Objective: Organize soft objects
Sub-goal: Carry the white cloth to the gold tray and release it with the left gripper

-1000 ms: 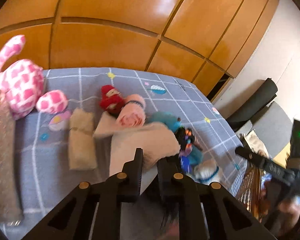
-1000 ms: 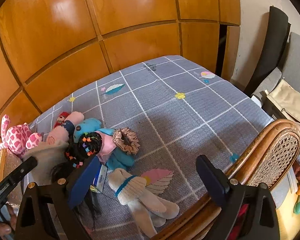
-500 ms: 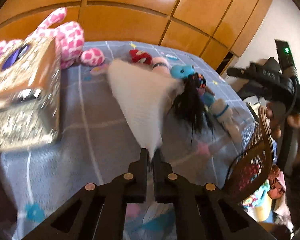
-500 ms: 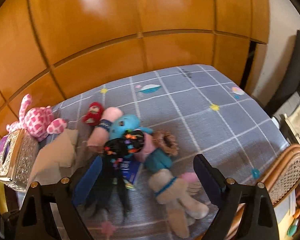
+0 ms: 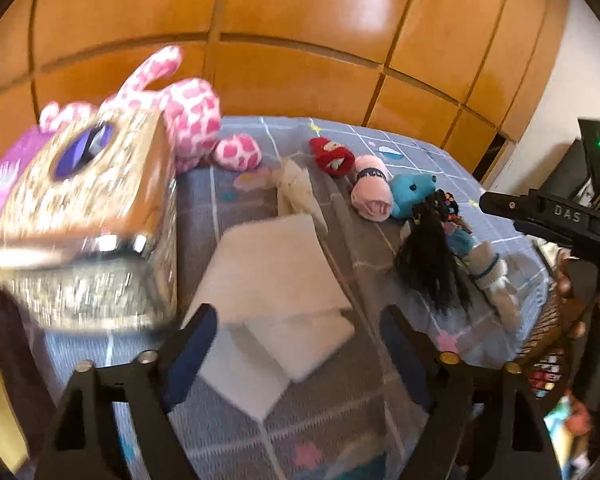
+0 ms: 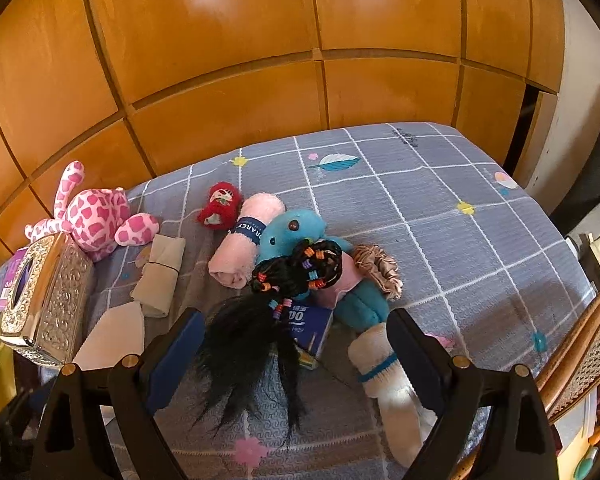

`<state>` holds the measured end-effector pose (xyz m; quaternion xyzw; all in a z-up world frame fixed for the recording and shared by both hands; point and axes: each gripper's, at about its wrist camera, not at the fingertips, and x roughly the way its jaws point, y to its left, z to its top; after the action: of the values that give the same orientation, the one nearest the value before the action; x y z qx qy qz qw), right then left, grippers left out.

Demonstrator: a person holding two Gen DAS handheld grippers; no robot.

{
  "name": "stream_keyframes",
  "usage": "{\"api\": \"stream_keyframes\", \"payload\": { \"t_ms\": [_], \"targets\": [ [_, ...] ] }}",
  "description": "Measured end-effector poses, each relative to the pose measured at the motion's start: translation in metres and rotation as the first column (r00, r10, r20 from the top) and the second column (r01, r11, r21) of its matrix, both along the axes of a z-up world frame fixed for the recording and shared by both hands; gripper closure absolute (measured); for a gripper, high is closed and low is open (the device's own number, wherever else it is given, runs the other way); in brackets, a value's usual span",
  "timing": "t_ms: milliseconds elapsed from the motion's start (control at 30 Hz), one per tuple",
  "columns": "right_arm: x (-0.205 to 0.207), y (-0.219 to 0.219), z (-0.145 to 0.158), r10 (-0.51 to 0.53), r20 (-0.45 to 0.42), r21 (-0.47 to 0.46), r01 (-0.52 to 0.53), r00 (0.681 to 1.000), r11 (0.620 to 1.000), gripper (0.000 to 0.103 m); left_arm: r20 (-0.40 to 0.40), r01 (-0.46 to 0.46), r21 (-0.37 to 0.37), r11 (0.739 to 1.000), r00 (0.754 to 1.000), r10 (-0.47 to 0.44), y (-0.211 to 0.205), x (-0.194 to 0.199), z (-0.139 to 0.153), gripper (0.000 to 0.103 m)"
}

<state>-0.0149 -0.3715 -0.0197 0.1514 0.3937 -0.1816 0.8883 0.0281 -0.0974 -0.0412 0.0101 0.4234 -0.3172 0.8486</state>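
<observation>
A: The left gripper (image 5: 296, 344) is opening its jaws wide, and the white folded cloth (image 5: 276, 296) is lying between them on the bed (image 5: 400, 160); the pads are not pressing it.

B: So the step in hand is probably the release of this cloth. Where is it lying?

A: Just beside the silver tissue box (image 5: 88, 232), near the front edge of the bed. Its long axis is running away from the camera, and its narrow end is pointing toward the beige roll (image 5: 296, 192).

B: And the right gripper (image 6: 296, 364)?

A: It is hovering with jaws apart and empty, above the black hairpiece (image 6: 256, 332), which is trailing toward the camera from the blue plush toy (image 6: 296, 232).

B: Then the next move is likely calling for a grasp on that hairpiece. The loose strands may slip, so the gripper should close near the beaded part.
</observation>
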Motion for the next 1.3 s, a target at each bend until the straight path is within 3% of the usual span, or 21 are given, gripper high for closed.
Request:
{"api": "stream_keyframes", "payload": {
  "t_ms": [133,233,300,367,533,633,700,733,767,800,867,900,1000,1100,1167,1300],
  "targets": [
    [0.003,0.0,-0.006,0.0,-0.013,0.015,0.001,1.0,1.0,0.009,0.089,0.016,0.109,0.994,0.996,-0.026,-0.029,0.011,-0.004,0.011],
    [0.004,0.0,-0.01,0.004,-0.021,0.021,-0.004,1.0,1.0,0.009,0.077,0.025,0.196,0.98,0.996,-0.041,-0.048,0.028,-0.017,0.003],
    [0.005,0.0,-0.01,0.009,-0.019,0.024,-0.008,1.0,1.0,0.009,0.093,-0.015,0.287,0.958,0.996,-0.012,-0.061,0.035,-0.028,0.003],
    [0.006,-0.002,-0.011,0.008,-0.02,0.03,-0.007,1.0,1.0,0.009,0.1,-0.022,0.287,0.958,0.995,-0.007,-0.065,0.034,-0.031,0.01],
    [0.006,-0.004,-0.012,0.009,-0.016,0.051,-0.008,1.0,0.999,0.009,0.158,-0.027,0.293,0.956,0.987,-0.021,-0.075,0.023,-0.025,0.01],
    [0.006,-0.003,-0.012,0.01,-0.015,0.052,-0.01,1.0,0.999,0.009,0.178,-0.05,0.37,0.928,0.984,-0.018,-0.088,0.027,-0.031,0.011],
    [0.006,-0.003,-0.011,0.008,-0.014,0.05,-0.007,1.0,0.999,0.009,0.174,-0.051,0.381,0.923,0.985,-0.018,-0.094,0.03,-0.035,0.029],
    [0.006,-0.002,-0.011,0.009,-0.014,0.049,-0.008,1.0,0.999,0.009,0.154,-0.036,0.378,0.925,0.988,-0.024,-0.096,0.033,-0.037,0.057],
    [0.006,-0.002,-0.011,0.008,-0.015,0.047,-0.007,1.0,0.999,0.009,0.136,-0.028,0.379,0.925,0.99,-0.026,-0.099,0.035,-0.039,0.093],
    [0.006,-0.001,-0.011,0.009,-0.015,0.042,-0.009,1.0,0.999,0.009,0.142,-0.025,0.384,0.923,0.989,-0.033,-0.101,0.036,-0.039,0.099],
    [0.006,0.0,-0.011,0.011,-0.016,0.035,-0.01,1.0,0.999,0.009,0.19,-0.016,0.424,0.906,0.979,-0.071,-0.109,0.036,-0.04,0.1],
    [0.007,0.001,-0.011,0.011,-0.017,0.031,-0.011,1.0,0.999,0.009,0.178,0.006,0.415,0.91,0.98,-0.087,-0.109,0.036,-0.039,0.1],
    [0.007,0.001,-0.01,0.012,-0.019,0.023,-0.011,1.0,1.0,0.009,0.1,0.026,0.254,0.967,0.994,-0.053,-0.094,0.045,-0.022,0.1],
    [0.008,0.001,-0.01,0.012,-0.019,0.033,-0.012,1.0,0.999,0.009,0.087,0.029,0.1,0.995,0.995,-0.038,-0.07,0.047,0.009,0.1],
    [0.012,0.002,-0.011,0.023,-0.011,0.06,-0.023,1.0,0.998,0.009,0.087,0.035,-0.013,0.999,0.996,-0.034,-0.05,0.048,0.034,0.1],
    [0.03,0.016,-0.01,0.085,0.005,0.092,-0.085,0.996,0.992,0.012,0.119,0.001,-0.137,0.991,0.993,0.015,-0.011,0.049,0.077,0.1]
  ]
}}
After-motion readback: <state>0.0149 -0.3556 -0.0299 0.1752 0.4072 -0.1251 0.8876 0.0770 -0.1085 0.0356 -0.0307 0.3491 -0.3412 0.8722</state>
